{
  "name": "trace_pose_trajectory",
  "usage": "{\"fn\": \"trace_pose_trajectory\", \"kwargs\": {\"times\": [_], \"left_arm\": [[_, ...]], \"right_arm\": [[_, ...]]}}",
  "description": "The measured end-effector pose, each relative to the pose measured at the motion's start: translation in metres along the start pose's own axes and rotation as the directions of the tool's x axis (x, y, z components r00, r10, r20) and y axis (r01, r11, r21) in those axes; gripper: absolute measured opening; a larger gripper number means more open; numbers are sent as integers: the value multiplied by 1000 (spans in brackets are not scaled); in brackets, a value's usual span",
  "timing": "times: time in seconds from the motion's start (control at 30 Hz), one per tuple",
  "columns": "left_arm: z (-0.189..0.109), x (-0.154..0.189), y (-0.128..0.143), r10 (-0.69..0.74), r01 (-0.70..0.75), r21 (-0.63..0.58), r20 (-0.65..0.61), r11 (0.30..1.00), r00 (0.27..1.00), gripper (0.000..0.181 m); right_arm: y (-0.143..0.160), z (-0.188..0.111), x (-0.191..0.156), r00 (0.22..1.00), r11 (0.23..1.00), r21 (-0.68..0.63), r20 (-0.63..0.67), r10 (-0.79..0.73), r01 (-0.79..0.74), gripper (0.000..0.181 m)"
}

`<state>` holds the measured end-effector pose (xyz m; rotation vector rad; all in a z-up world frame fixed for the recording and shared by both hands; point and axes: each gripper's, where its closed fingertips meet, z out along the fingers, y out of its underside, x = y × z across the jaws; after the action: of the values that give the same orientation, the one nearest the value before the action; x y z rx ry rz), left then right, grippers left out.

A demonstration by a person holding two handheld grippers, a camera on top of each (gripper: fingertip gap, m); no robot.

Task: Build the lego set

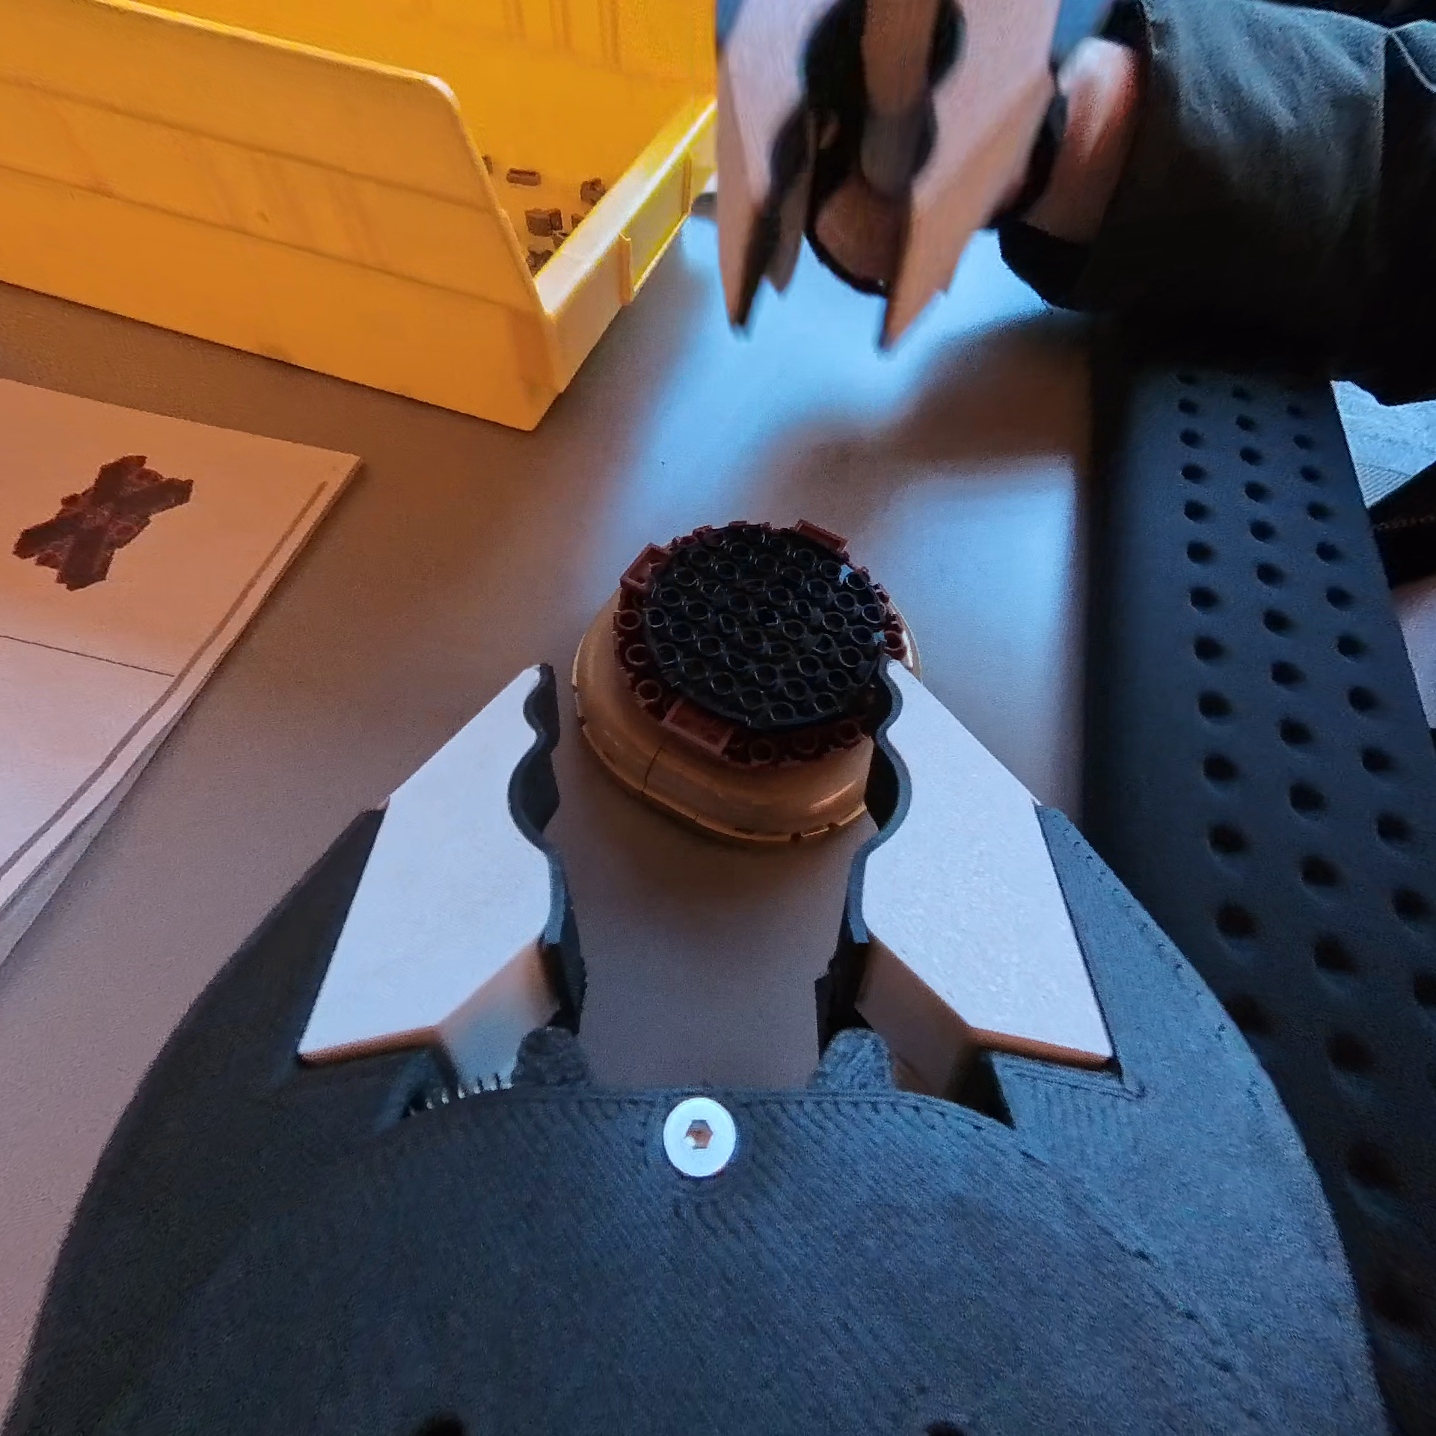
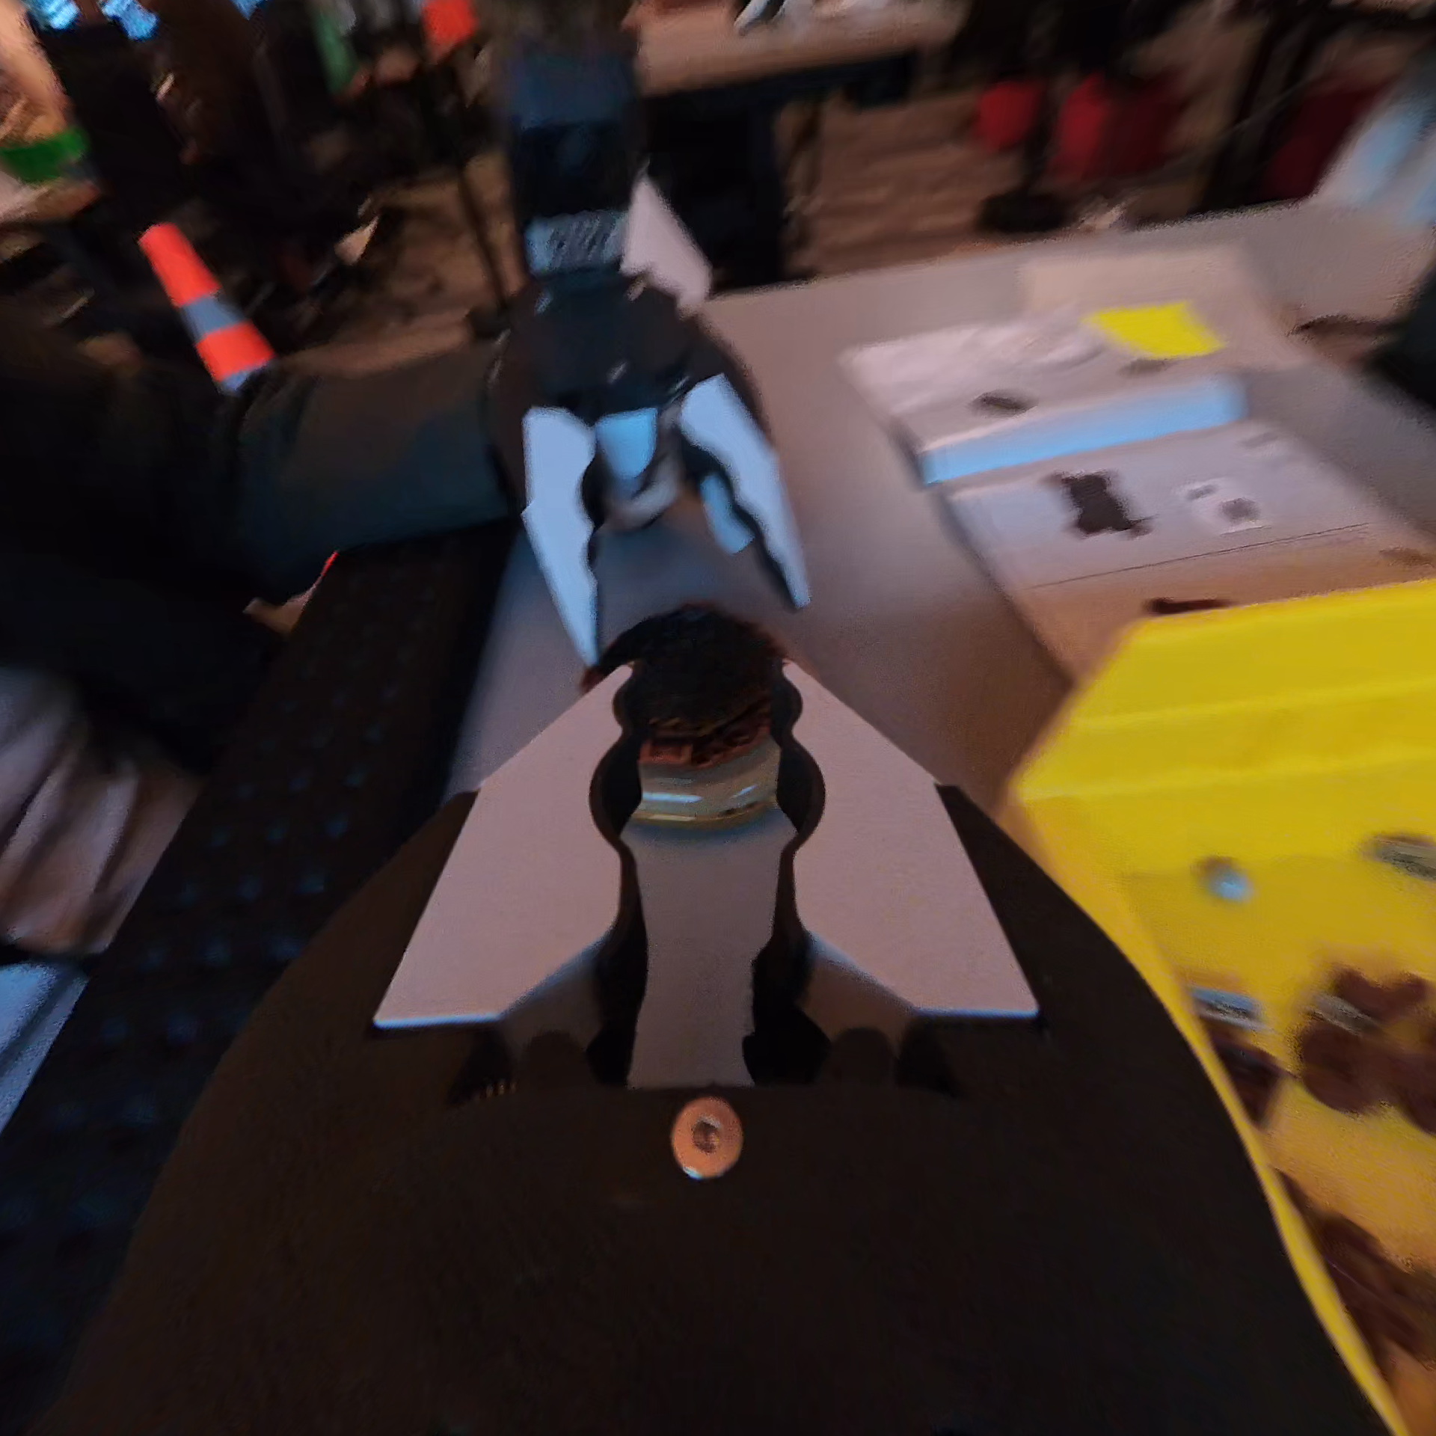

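Lego disc (image 1: 746,684) between left gripper (image 1: 719,703) fingers spread wide, right gripper (image 1: 812,326) fingers apart, no legible writing.

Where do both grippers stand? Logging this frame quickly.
Left gripper: open, fingers flanking the round lego build, not clamped.
Right gripper: open, empty, above the table.

No legible text, label, brand, number or sign: the booklet (image 1: 116,622) at left shows only a printed diagram.
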<state>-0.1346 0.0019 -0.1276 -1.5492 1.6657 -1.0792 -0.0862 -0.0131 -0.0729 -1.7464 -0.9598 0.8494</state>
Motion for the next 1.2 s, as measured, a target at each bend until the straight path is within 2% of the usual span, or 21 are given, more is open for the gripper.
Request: {"fn": "trace_pose_trajectory", "kwargs": {"times": [0.07,0.2,0.33,0.53,0.67,0.83,0.97,1.1,1.2], "left_arm": [[0,0,0,-7,7,2,-5,1000,1000,78],[0,2,-1,0,0,2,-11,1000,1000,75],[3,7,1,25,-25,-14,-24,1000,999,78],[7,10,1,31,-32,-23,-40,999,999,84],[12,11,0,46,-47,-28,-34,998,998,92],[27,14,20,131,-131,-183,-11,974,991,108],[32,12,21,185,-177,-210,19,962,983,109],[33,12,21,184,-175,-210,21,962,983,109],[38,11,19,171,-158,-213,46,964,984,113]], "right_arm": [[20,15,-10,999,994,-106,46,-5,10,32],[44,25,-7,997,971,-227,14,-73,74,41],[45,31,-12,992,966,-229,23,-121,123,46],[26,36,-13,927,916,-195,-66,-369,351,45],[27,37,-18,868,855,-227,-69,-491,466,41],[36,42,-22,820,794,-281,-42,-571,539,32],[37,44,-24,773,744,-308,-43,-633,593,29],[36,44,-25,679,650,-356,-53,-732,672,28],[39,46,-30,593,554,-400,-32,-805,730,18]]}}
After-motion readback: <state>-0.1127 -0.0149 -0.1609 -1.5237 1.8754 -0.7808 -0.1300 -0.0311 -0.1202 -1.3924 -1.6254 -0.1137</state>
